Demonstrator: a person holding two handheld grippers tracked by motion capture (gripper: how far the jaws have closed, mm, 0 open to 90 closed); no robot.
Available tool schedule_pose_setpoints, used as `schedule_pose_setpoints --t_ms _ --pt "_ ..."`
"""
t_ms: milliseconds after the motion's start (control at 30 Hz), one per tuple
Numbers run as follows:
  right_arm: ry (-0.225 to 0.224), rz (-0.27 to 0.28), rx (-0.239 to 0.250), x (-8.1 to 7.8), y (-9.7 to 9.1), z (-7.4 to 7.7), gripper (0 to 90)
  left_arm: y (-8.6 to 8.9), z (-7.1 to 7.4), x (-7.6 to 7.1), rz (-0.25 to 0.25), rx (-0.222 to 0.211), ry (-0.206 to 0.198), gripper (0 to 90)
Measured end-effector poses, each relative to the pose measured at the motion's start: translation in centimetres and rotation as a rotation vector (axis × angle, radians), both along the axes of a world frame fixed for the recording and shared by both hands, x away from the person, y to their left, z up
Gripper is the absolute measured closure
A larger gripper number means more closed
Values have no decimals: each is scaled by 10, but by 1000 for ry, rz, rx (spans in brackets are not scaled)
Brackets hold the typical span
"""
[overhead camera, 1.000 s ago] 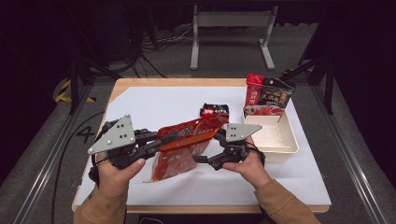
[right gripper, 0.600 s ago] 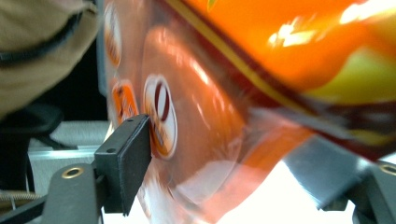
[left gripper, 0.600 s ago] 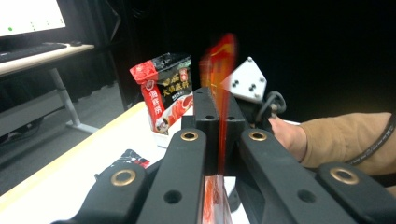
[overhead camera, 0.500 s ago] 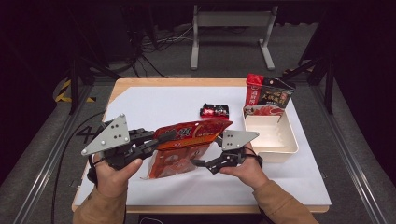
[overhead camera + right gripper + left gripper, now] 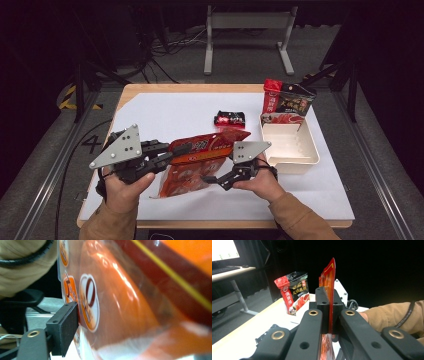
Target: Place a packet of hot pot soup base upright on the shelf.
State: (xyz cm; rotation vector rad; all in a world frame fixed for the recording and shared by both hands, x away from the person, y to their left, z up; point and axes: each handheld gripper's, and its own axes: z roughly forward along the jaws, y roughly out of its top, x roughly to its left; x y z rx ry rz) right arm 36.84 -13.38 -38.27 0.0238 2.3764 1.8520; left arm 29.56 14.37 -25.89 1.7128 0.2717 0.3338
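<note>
I see a glossy, crinkled plastic pouch (image 5: 200, 160) that catches glare. My left tool (image 5: 329, 315) is matt black plastic with brass-coloured rivets. The bench (image 5: 165, 89) shows a smooth wood edge under matt white paper (image 5: 170, 115). The tray (image 5: 295, 162) looks like smooth white plastic.

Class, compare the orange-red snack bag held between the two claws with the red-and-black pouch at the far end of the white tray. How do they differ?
The orange-red bag is lifted off the table, clamped at one edge by the left claw; the red-and-black pouch stands untouched at the white tray. The bag lies stretched sideways, while the pouch is upright. The bag has a clear window; the pouch looks opaque. Both are sealed, printed food packs.
</note>
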Motion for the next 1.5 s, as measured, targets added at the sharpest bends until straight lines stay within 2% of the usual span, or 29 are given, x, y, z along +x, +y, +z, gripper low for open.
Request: schedule_pose_setpoints --t_ms 33,67,167,233,300,333,367,400,667,800,867,967,1067,1267,1367,1500 --pt "14 13 1 0 0 1 288 0 0 0 4 6 0 900" --pt "14 13 1 0 0 1 288 0 0 0 4 6 0 900" --pt "43 58 -29 -3 -1 5 515 0 -1 0 8 11 -2 900" --pt "41 69 -51 -4 -2 7 637 0 -1 0 11 15 -2 900" --pt "23 67 -61 -4 -3 9 668 1 -2 1 13 12 3 900" --pt "34 69 -76 -5 -3 10 681 1 -2 2 13 14 3 900" --pt "25 75 -77 -4 -3 11 691 1 -2 2 16 9 8 900" --pt "38 78 -90 -5 -4 12 697 2 -2 2 14 7 9 900" --pt "26 44 -143 -7 -8 25 702 6 -3 6 15 -5 16 900" --pt "14 18 -167 -11 -15 34 704 7 -1 5 23 12 11 884" --pt "12 3 -177 -12 -18 38 704 7 -1 5 41 24 7 829" --pt "13 -26 -181 -12 -25 43 704 6 0 3 73 57 -34 699" --pt "17 -58 -189 -11 -34 49 705 5 -1 3 72 71 -37 617" --pt "26 -119 -168 -9 -53 61 705 11 -7 14 91 81 15 493" --pt "29 -160 -160 -7 -64 67 704 16 -13 20 114 110 30 487" --pt "31 -218 -142 -6 -80 77 704 24 -20 29 118 103 75 478"
